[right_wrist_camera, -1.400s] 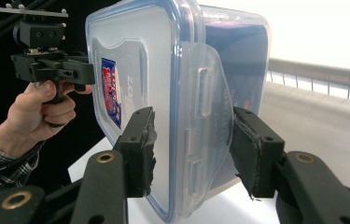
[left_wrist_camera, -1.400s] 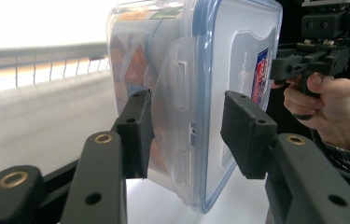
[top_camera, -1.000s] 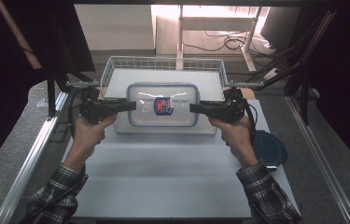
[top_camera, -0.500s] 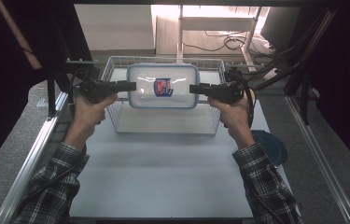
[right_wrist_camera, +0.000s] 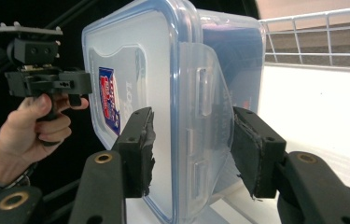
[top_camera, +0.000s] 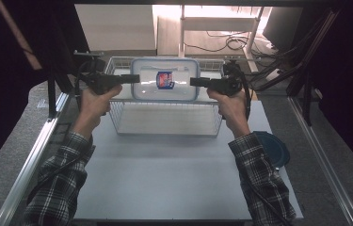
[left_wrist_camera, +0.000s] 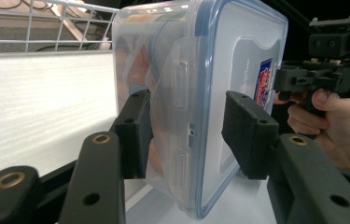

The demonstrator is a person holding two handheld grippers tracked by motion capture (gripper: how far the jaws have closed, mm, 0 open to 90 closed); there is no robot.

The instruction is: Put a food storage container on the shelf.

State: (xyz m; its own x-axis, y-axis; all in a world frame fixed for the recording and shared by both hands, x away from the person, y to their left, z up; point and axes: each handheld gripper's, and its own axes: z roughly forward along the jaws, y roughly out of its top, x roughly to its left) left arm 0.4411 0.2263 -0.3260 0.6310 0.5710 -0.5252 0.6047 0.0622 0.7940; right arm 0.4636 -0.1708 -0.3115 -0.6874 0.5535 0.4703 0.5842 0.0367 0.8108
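A clear plastic container [top_camera: 164, 80] with a blue-rimmed lid and a red and blue label hangs in the air over the far part of a white wire basket [top_camera: 164, 133]. My left gripper [top_camera: 136, 78] is shut on its left end and my right gripper [top_camera: 194, 81] on its right end. In the left gripper view the pads [left_wrist_camera: 137, 126] clamp the container [left_wrist_camera: 219, 70] across lid and base at a side latch, with the right gripper [left_wrist_camera: 303, 79] beyond. The right gripper view has my jaws [right_wrist_camera: 191, 135] pressed on the container [right_wrist_camera: 144, 56] the same way, the left gripper [right_wrist_camera: 46, 79] behind it.
The basket stands on a white table [top_camera: 164, 179] with metal rails along both sides. A dark blue round dish [top_camera: 270, 148] lies at the table's right edge, beside my right sleeve. Cables and desk legs show beyond the table's far end.
Both hands have carried the container away from me and a little upward, from the basket's near side to above its far part. Both grips are unchanged.
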